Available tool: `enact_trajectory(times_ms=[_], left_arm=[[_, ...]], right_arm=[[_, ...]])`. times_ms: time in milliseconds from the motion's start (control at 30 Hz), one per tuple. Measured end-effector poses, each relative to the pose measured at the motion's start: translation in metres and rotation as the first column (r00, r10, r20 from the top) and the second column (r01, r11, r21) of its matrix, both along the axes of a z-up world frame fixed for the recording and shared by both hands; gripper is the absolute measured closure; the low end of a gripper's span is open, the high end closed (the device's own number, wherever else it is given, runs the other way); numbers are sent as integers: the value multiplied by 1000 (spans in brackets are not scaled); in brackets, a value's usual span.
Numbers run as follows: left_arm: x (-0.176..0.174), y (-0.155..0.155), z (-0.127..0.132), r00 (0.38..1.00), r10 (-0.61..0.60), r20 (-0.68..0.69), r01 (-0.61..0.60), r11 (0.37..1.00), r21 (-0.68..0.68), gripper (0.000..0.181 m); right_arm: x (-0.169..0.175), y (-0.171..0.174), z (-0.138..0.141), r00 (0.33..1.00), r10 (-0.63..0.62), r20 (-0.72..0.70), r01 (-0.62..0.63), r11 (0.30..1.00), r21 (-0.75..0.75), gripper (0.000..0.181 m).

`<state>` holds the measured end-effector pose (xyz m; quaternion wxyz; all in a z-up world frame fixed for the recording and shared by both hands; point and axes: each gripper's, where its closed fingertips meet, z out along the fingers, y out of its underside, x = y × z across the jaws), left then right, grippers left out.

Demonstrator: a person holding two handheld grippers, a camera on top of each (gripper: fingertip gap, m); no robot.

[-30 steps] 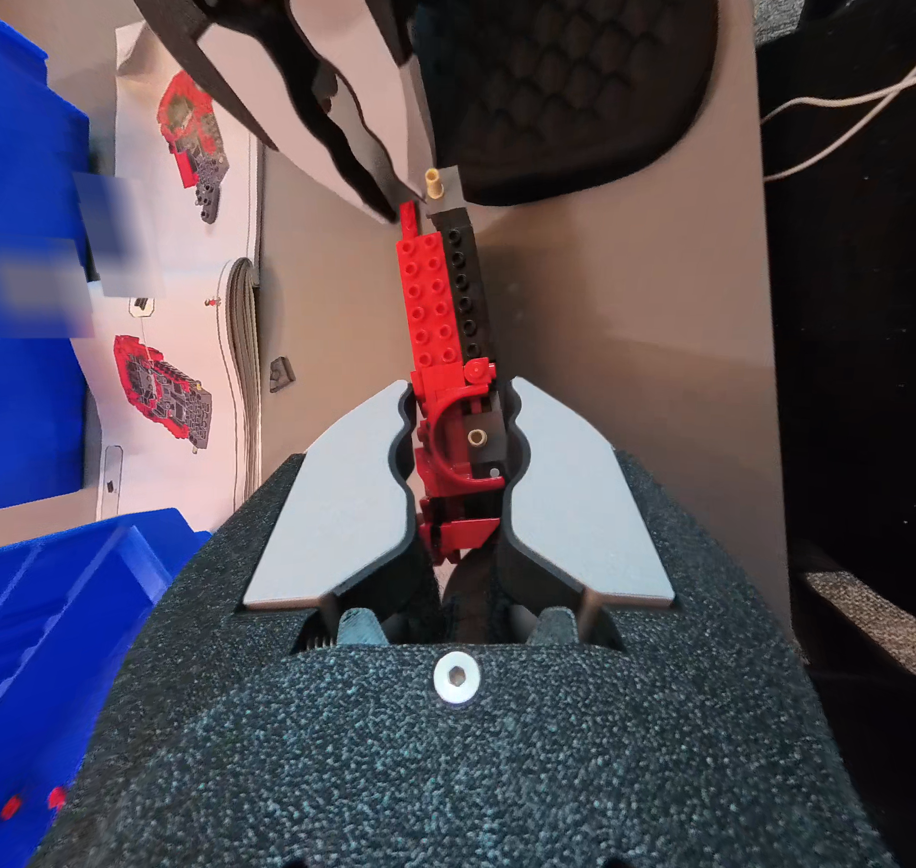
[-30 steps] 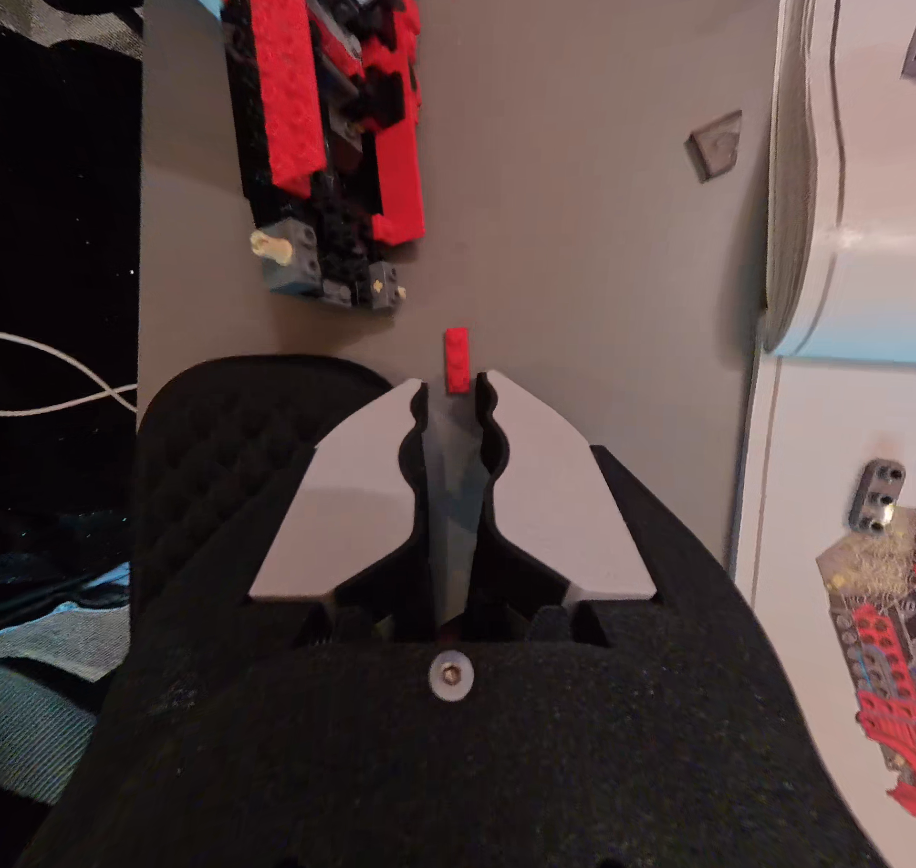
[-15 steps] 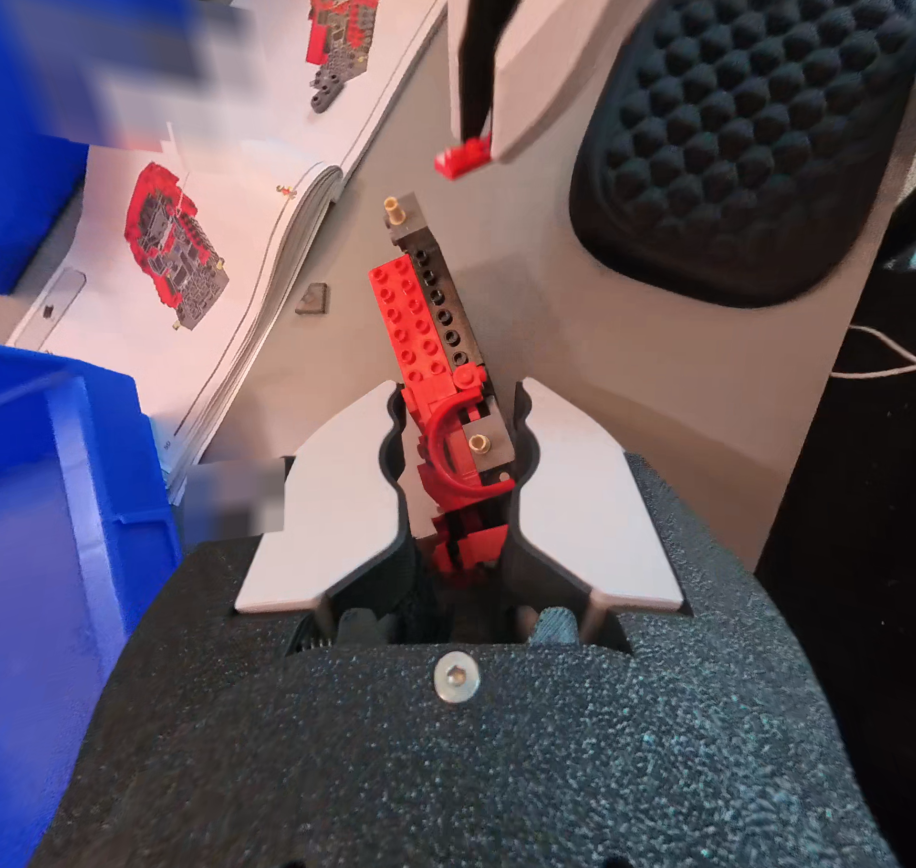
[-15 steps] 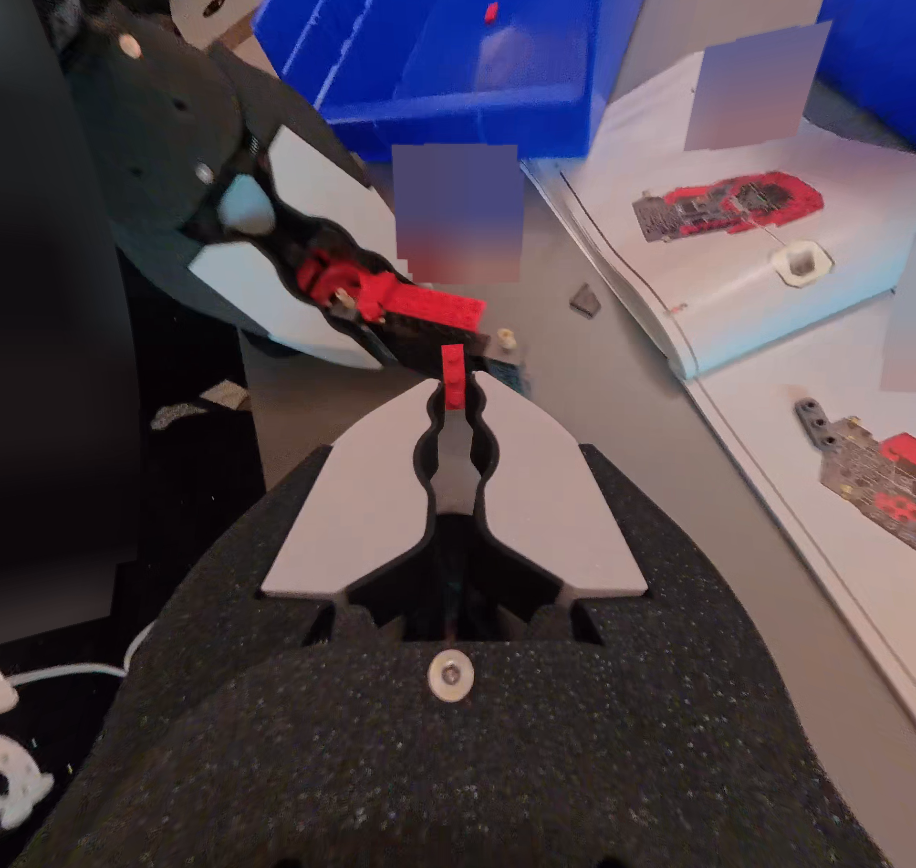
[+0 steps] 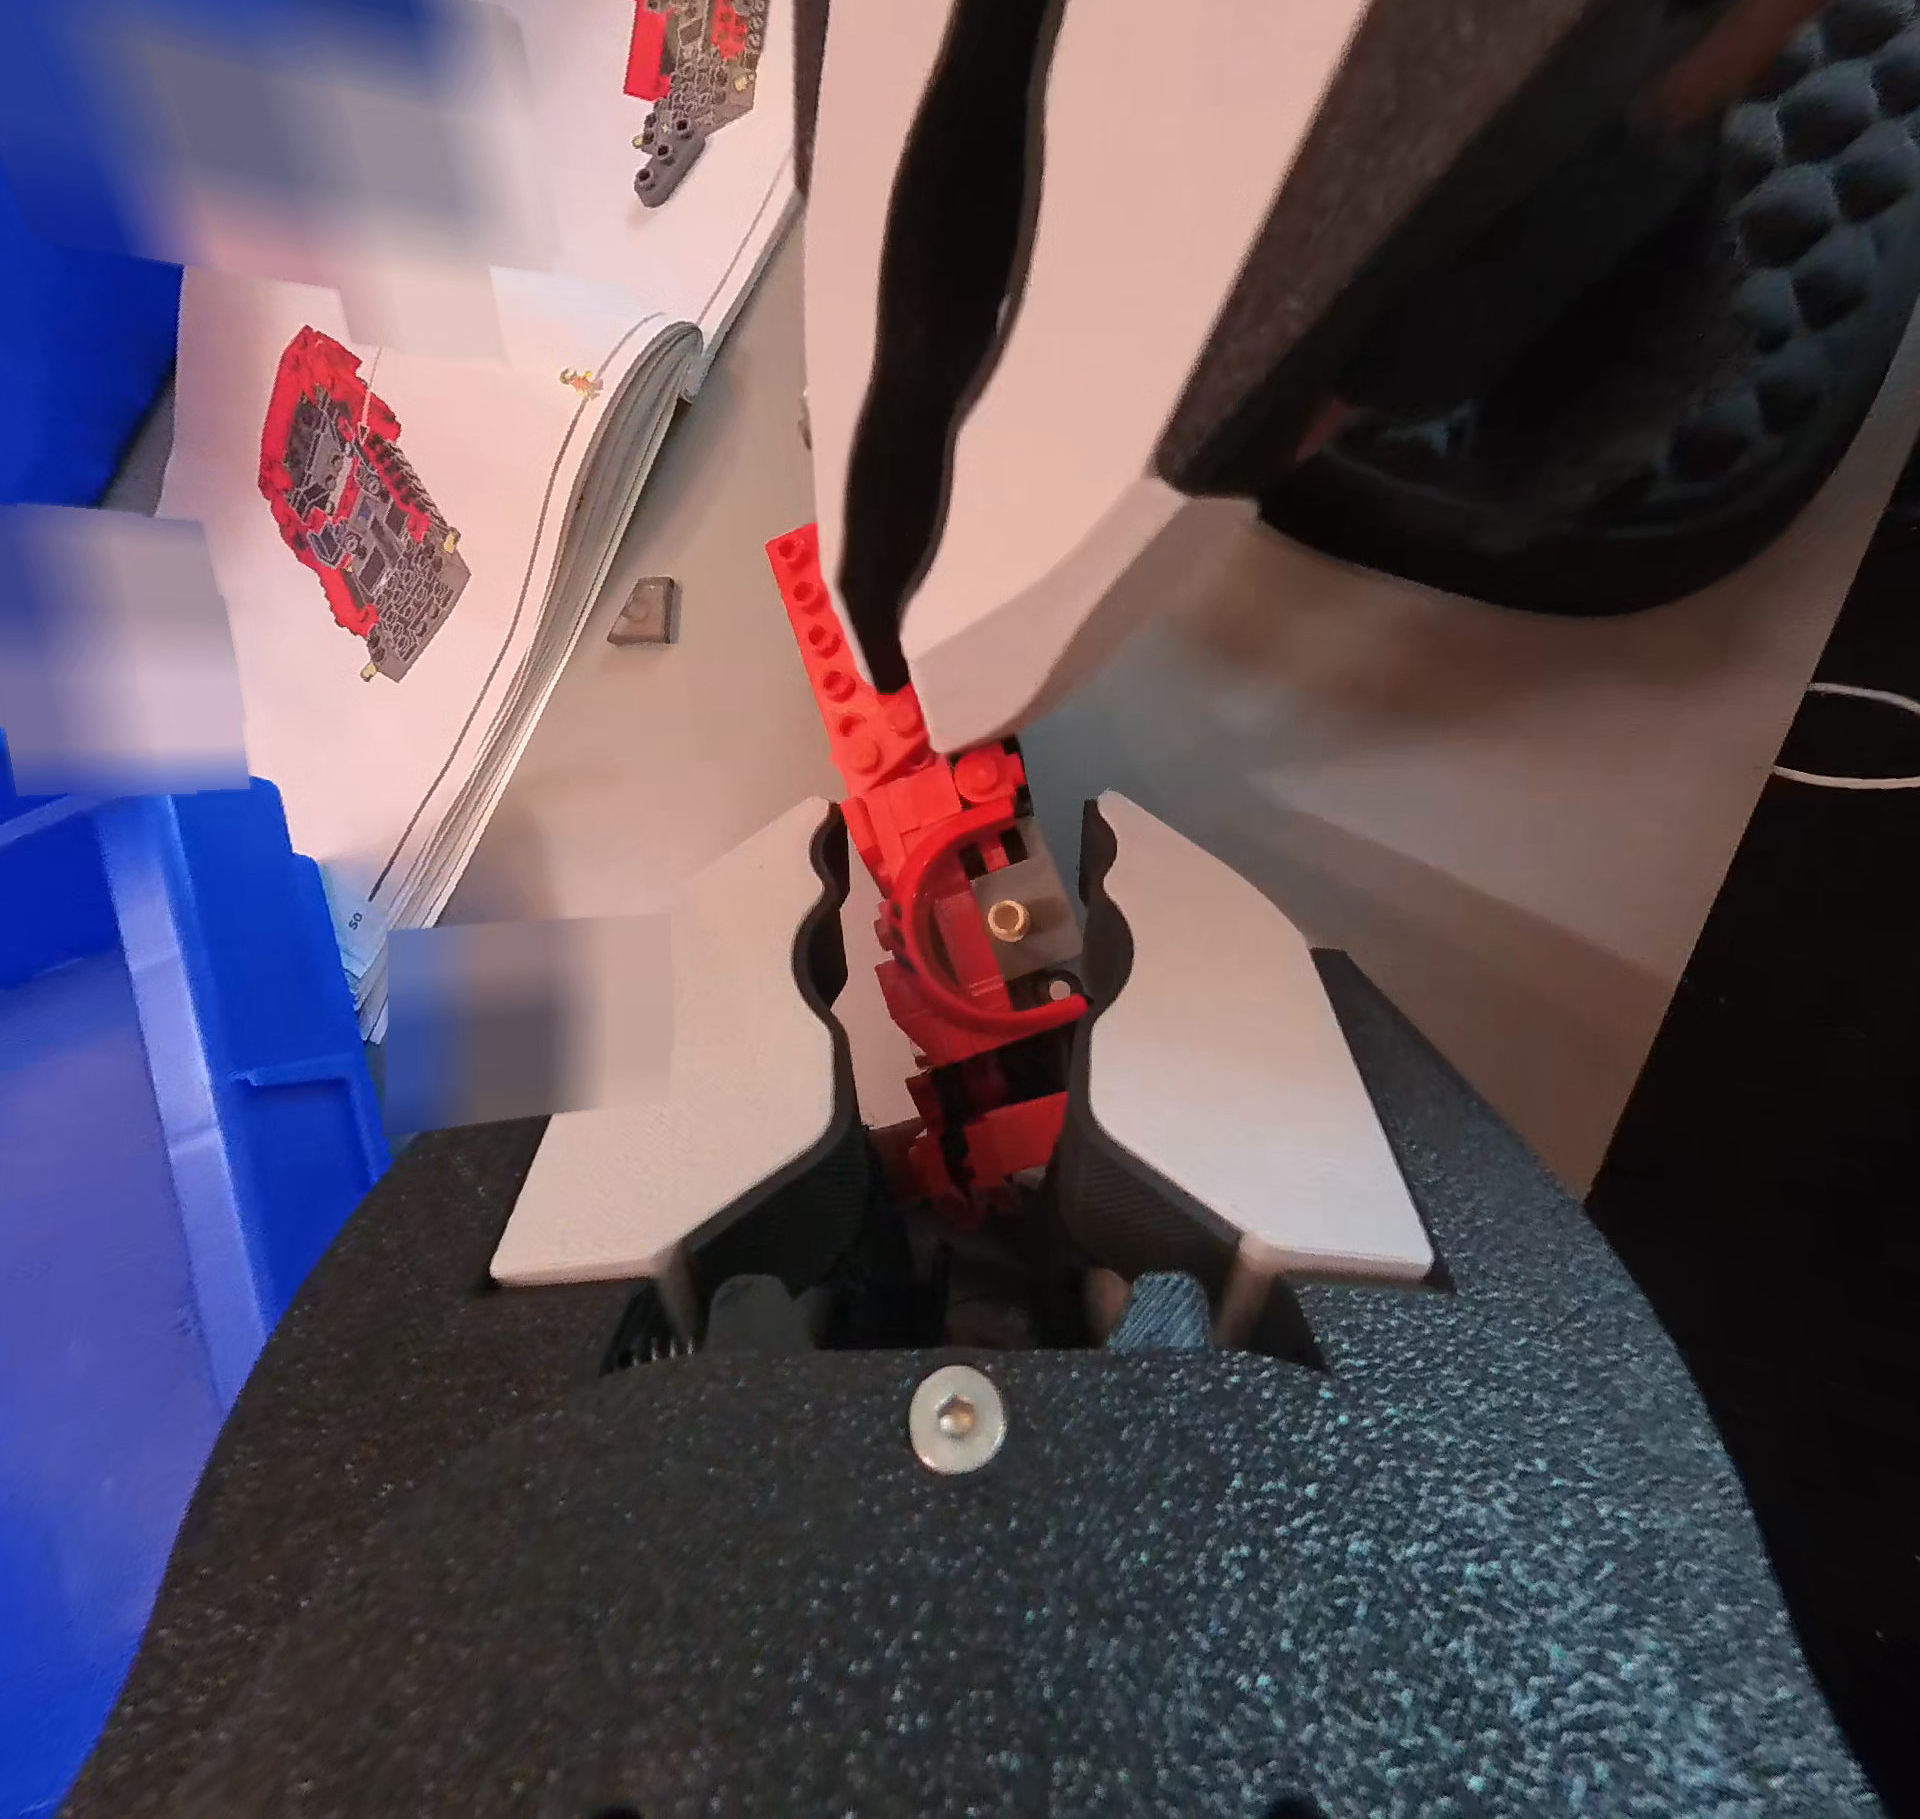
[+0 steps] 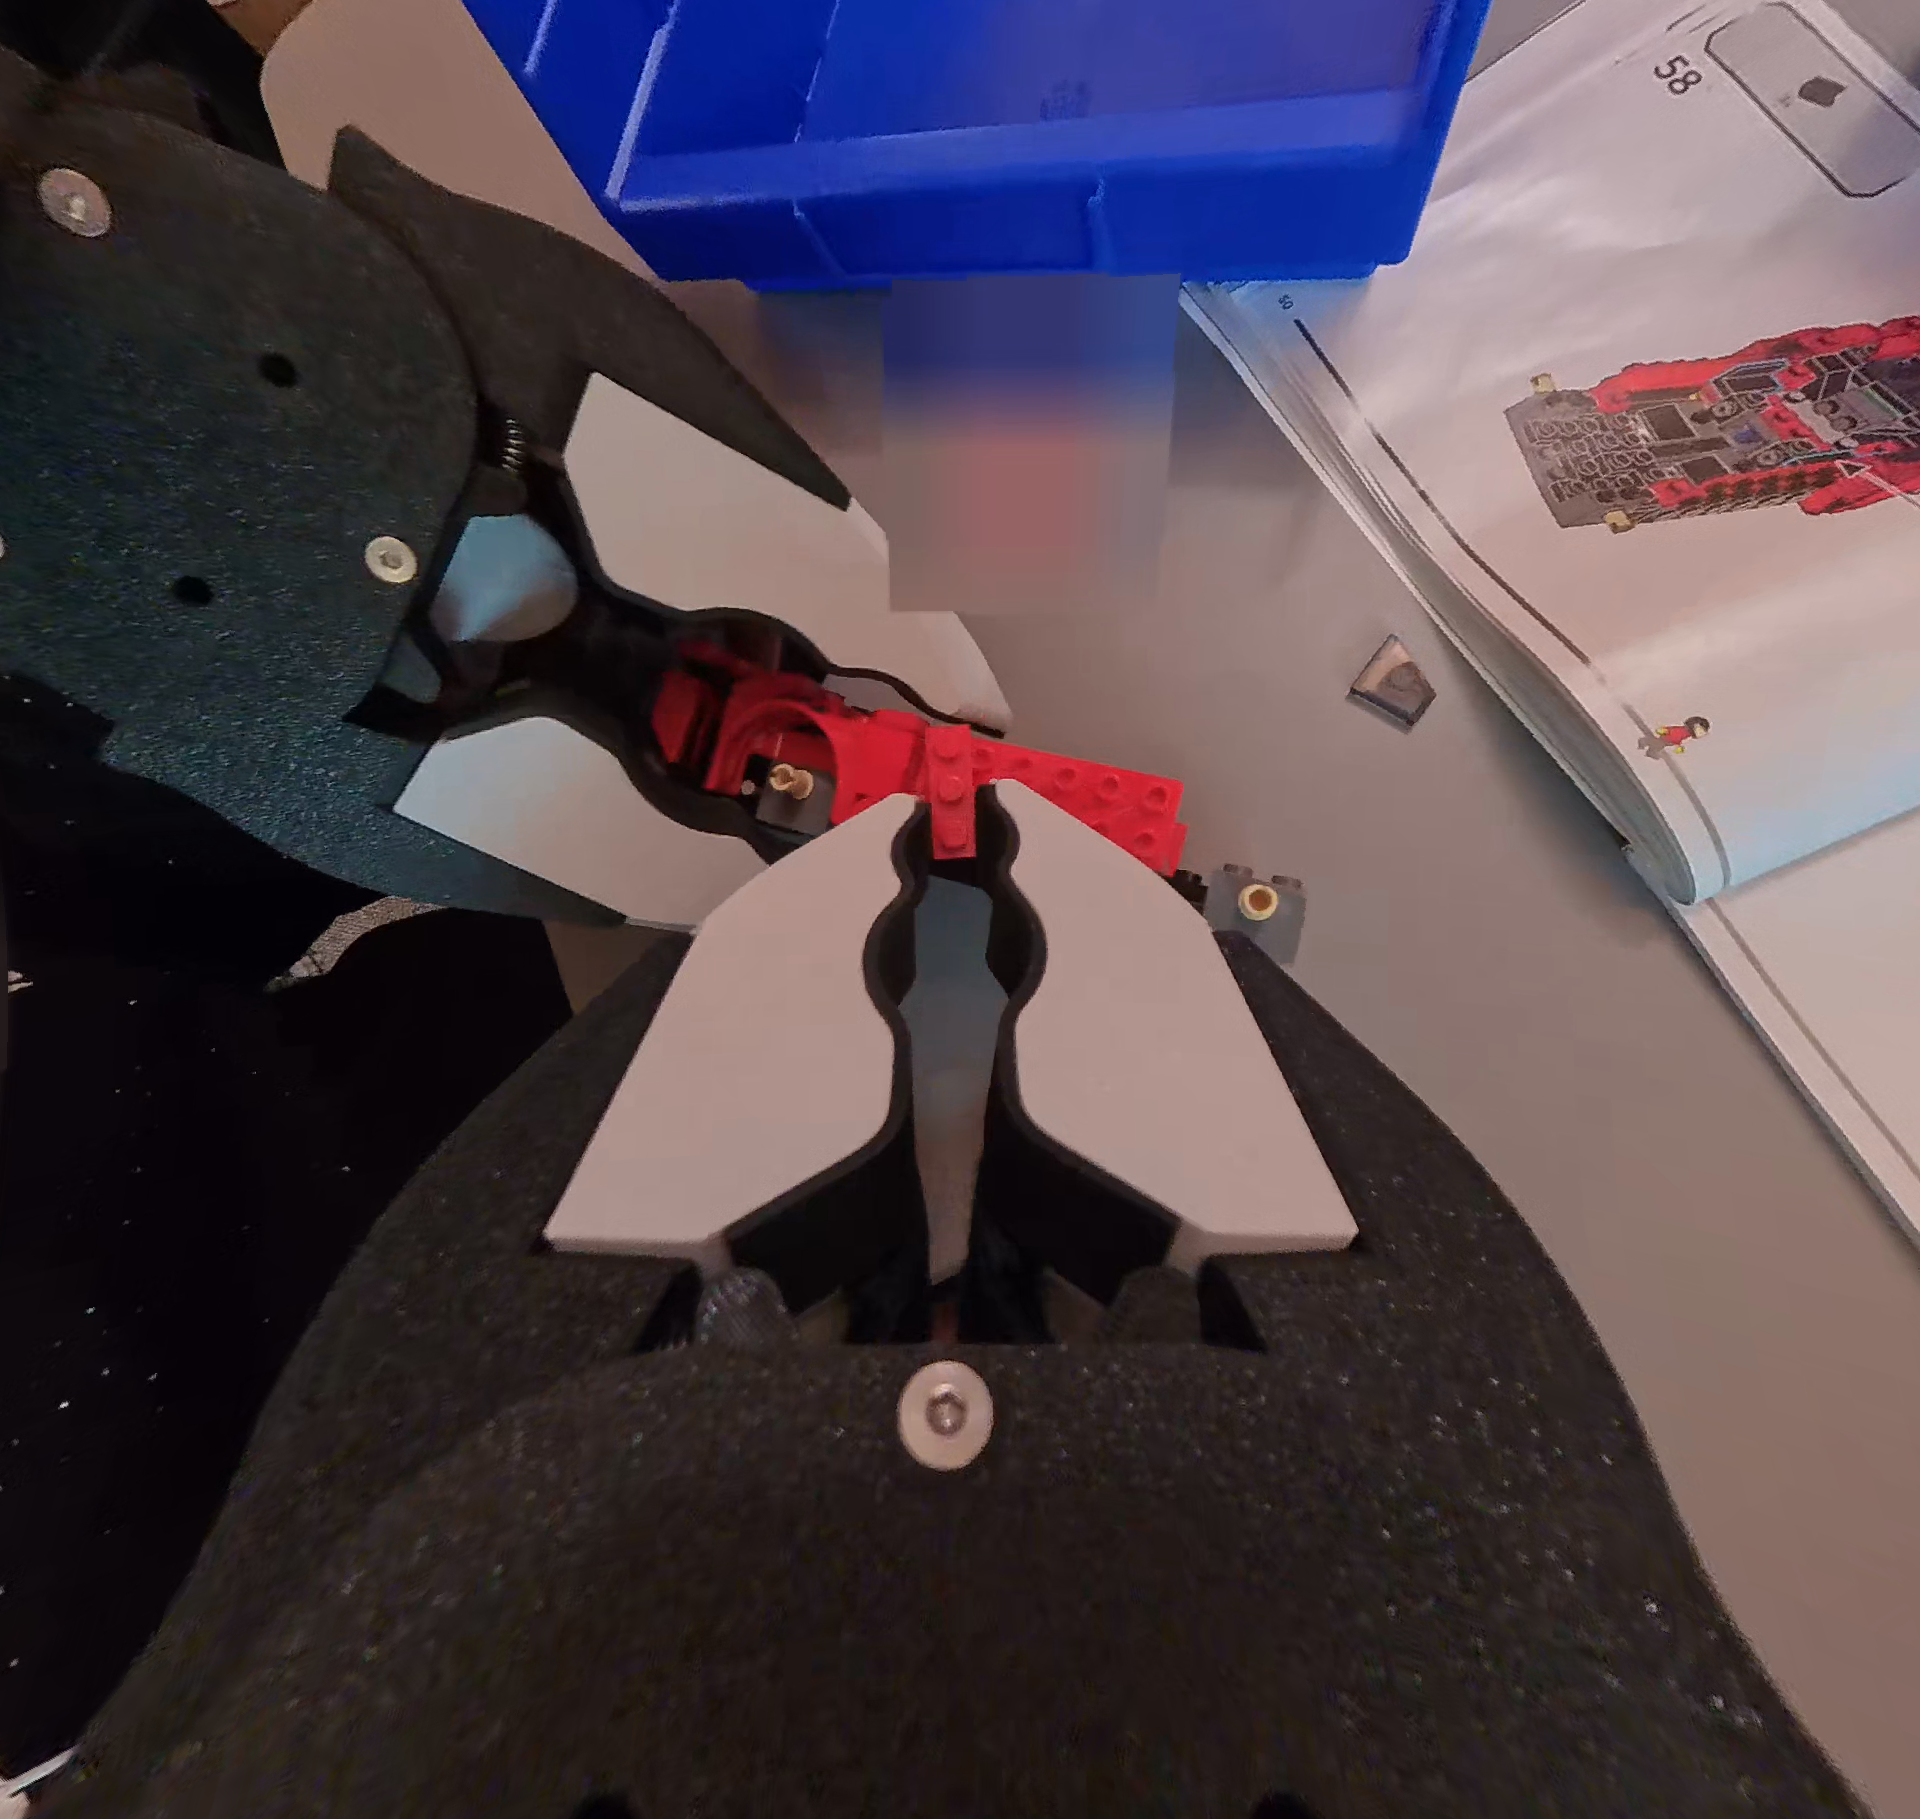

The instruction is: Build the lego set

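On grey table [image 6: 1507,1094]: left gripper [image 5: 961,896] clamped around red-black lego model [image 5: 940,896], right gripper [image 6: 956,819] pinching small red plate [image 6: 951,793] against it.

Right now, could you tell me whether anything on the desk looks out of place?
One small dark grey wedge-shaped piece lies alone on the bare grey desk, beside the open instruction booklet, outside the blue plastic bin. Nothing looks spilled or damaged.

Red-and-black lego model [image 5: 940,896], small red plate [image 6: 954,790], blue bins [image 6: 997,96], grey table [image 6: 1455,1042].
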<state>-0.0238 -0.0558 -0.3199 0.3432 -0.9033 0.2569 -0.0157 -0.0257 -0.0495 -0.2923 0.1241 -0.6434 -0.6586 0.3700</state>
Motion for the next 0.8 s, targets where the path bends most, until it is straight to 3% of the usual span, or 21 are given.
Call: enact_trajectory(times_ms=[133, 300, 433, 500, 533, 600, 800], left_arm=[[-1, 0, 0, 1000, 1, 14, -1, 1000, 2, 138], [-2, 0, 1, 999, -7, 38, 7, 1000, 8, 140], [-2, -1, 1, 997, -49, 67, 47, 999, 24, 141], [-3, -2, 1, 995, -77, 70, 75, 997, 29, 142], [-4, -3, 2, 993, -93, 67, 91, 995, 32, 143], [-5, -6, 2, 989, -135, 61, 133, 990, 41, 143], [-4, -13, 4, 959, -279, 42, 276, 958, 75, 145]], right_arm=[[-3, -2, 3, 1000, -14, -3, 14, 1000, -23, 165], [-1, -8, 11, 997, 66, -36, -69, 994, -84, 158], [6, 9, 24, 947, 305, -97, -300, 952, 62, 164], [17, 17, 22, 871, 487, -60, -471, 864, 175, 163], [23, 22, 22, 824, 565, -46, -543, 810, 221, 159], [27, 37, 25, 788, 612, -64, -573, 768, 287, 143], [46, 58, 27, 802, 544, -245, -505, 838, 207, 106]])
